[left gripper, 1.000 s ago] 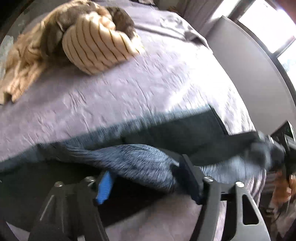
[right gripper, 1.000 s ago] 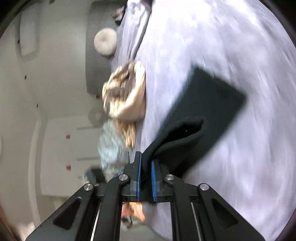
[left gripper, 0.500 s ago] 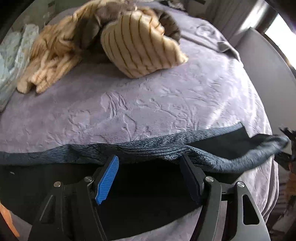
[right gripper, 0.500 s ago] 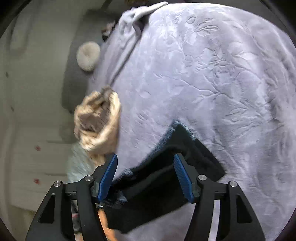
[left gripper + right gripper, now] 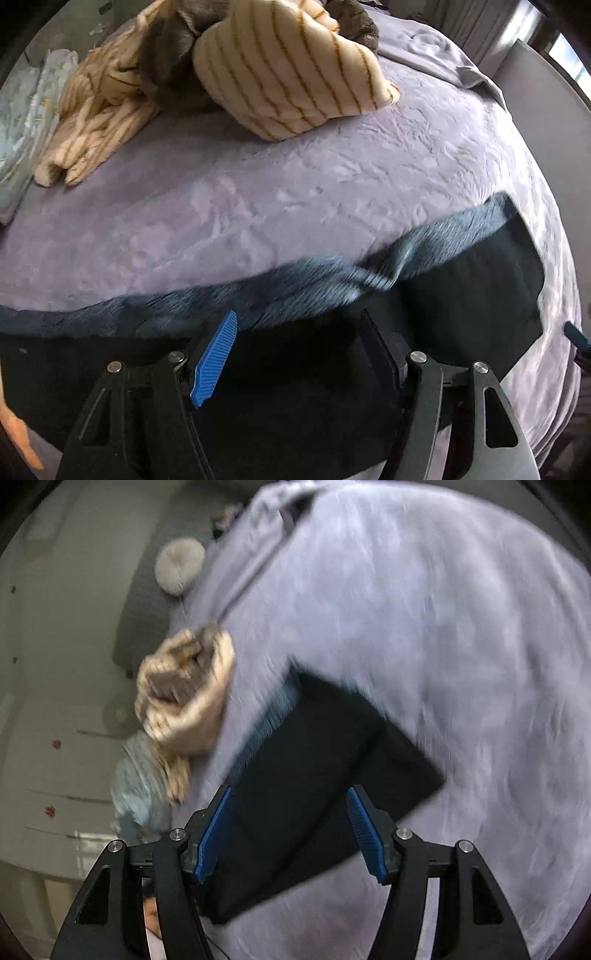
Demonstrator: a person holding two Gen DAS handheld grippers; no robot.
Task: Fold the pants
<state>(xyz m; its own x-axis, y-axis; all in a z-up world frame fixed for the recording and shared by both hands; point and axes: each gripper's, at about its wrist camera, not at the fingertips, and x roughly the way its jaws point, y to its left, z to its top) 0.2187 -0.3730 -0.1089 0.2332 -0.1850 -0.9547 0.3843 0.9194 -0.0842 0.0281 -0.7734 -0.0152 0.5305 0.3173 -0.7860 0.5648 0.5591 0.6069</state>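
Left gripper (image 5: 297, 354) hangs low over the pants (image 5: 461, 295), jaws spread wide, nothing between the pads; the blue pad (image 5: 214, 360) and the dark pad opposite both sit above dark fabric without pinching it. Pants lie flat on the purple bedspread (image 5: 295, 192) near its front edge, running across the left wrist view, with a lighter heathered blue-grey strip (image 5: 314, 280) along the far edge, slightly rumpled near the middle, likely a turned-over edge or inner face. Striped cream blanket (image 5: 295, 74) sits bunched further back, well apart from the pants. A pale patterned cloth (image 5: 26, 122) lies at the far left.

Right gripper (image 5: 291, 834) is likewise wide open and empty, blue pads straddling the dark folded panel (image 5: 325, 775) from above; contact cannot be told because of blur. In this view the pants read as a compact dark rectangle on the bedspread (image 5: 443, 627), the cream blanket (image 5: 184, 694) just beyond its left side.

Handling judgement: soft, light knit, no stiffness, drapes and sags when lifted; plush bedspread probably adds drag, so lifting beats sliding. Not fragile, not slippery against ribbed pads. Best holds look like the two corners of one short end, pinching all layers together so the fold does not split. Grabbing mid-panel would likely bunch it.
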